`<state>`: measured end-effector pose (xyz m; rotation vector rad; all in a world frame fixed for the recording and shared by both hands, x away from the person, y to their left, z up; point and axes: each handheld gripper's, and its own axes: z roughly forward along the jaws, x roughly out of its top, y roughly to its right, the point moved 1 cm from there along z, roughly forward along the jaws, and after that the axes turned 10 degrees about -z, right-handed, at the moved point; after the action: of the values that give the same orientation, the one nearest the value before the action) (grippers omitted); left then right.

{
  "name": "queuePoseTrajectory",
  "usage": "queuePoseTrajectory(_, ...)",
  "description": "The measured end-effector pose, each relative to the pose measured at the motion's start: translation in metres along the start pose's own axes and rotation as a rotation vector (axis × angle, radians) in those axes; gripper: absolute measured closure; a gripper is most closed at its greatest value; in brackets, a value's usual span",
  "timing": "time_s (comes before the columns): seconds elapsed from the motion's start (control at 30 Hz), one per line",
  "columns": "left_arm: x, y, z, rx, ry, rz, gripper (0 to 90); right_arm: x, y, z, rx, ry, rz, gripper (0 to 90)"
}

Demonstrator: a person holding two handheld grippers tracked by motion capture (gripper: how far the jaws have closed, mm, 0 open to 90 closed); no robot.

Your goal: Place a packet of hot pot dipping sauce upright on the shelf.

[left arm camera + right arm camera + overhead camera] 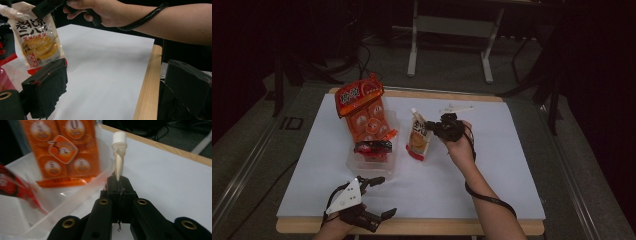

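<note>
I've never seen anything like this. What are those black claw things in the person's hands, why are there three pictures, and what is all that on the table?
A person holds a hand-operated gripper in each hand. One camera looks down from above; the other two ride on the grippers. The right gripper is shut on the edge of a spouted pouch with a white cap, seen close in its own view. The left gripper waits open near the table's front edge. A clear tub holds an orange snack pack and a red packet.
</note>
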<state>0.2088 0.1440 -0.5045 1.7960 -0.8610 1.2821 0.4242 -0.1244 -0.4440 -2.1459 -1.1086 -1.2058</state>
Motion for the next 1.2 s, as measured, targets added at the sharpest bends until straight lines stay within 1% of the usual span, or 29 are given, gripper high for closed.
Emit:
queuePoseTrajectory(0.07, 0.001, 0.000, 0.000, -0.002, 0.007, 0.003, 5.0, 0.003, -0.006, -0.001, 0.014, 0.008, -0.014, 89.7)
queuePoseTrajectory(0.17, 0.002, -0.001, -0.001, 0.000, 0.019, -0.010, 5.6, 0.006, -0.013, -0.004, 0.026, 0.009, -0.039, 89.7)
queuePoseTrajectory(0.27, 0.003, -0.001, -0.001, 0.001, 0.021, -0.014, 6.3, 0.008, -0.016, -0.007, 0.027, 0.010, -0.051, 89.7)
queuePoseTrajectory(0.3, 0.005, -0.001, -0.001, 0.000, 0.014, -0.025, 6.3, 0.008, -0.018, -0.009, 0.030, 0.011, -0.056, 89.7)
queuePoseTrajectory(0.33, 0.005, -0.001, -0.001, -0.004, 0.007, -0.033, 6.3, 0.009, -0.019, -0.012, 0.025, 0.011, -0.071, 89.7)
queuePoseTrajectory(0.4, 0.006, 0.001, 0.000, 0.001, -0.003, -0.047, 6.3, 0.010, -0.021, -0.017, 0.023, 0.013, -0.077, 89.7)
queuePoseTrajectory(0.47, 0.008, 0.002, 0.000, 0.012, -0.007, -0.035, 6.3, 0.011, -0.023, -0.023, 0.025, 0.028, -0.081, 89.7)
queuePoseTrajectory(0.5, 0.009, 0.002, 0.000, 0.018, -0.009, -0.022, 6.3, 0.011, -0.024, -0.027, 0.025, 0.033, -0.085, 89.7)
queuePoseTrajectory(0.57, 0.009, 0.002, 0.000, 0.021, -0.004, -0.019, 6.2, 0.011, -0.025, -0.034, 0.031, 0.048, -0.089, 89.7)
queuePoseTrajectory(0.7, 0.011, 0.000, 0.000, 0.032, 0.006, -0.042, 6.2, 0.011, -0.033, -0.052, 0.038, 0.062, -0.116, 89.7)
queuePoseTrajectory(0.77, 0.014, -0.001, -0.001, 0.039, 0.014, -0.047, 6.2, 0.011, -0.037, -0.060, 0.042, 0.068, -0.127, 89.7)
queuePoseTrajectory(0.83, 0.016, -0.001, -0.001, 0.049, 0.015, -0.043, 6.2, 0.009, -0.042, -0.071, 0.053, 0.088, -0.135, 89.7)
queuePoseTrajectory(0.93, 0.019, 0.000, 0.000, 0.046, 0.009, -0.047, 6.2, 0.006, -0.050, -0.084, 0.063, 0.101, -0.147, 89.7)
queuePoseTrajectory(0.97, 0.020, 0.000, 0.001, 0.038, 0.004, -0.049, 6.2, 0.005, -0.053, -0.088, 0.066, 0.103, -0.157, 89.7)
queuePoseTrajectory(1.1, 0.022, 0.001, 0.004, 0.040, -0.010, -0.044, 6.2, 0.002, -0.067, -0.107, 0.090, 0.124, -0.179, 89.7)
queuePoseTrajectory(1.13, 0.022, 0.002, 0.005, 0.036, -0.011, -0.037, 6.2, 0.001, -0.069, -0.111, 0.096, 0.130, -0.181, 89.7)
queuePoseTrajectory(1.2, 0.024, 0.003, 0.005, 0.017, 0.001, -0.043, 6.2, -0.001, -0.075, -0.122, 0.111, 0.154, -0.187, 89.7)
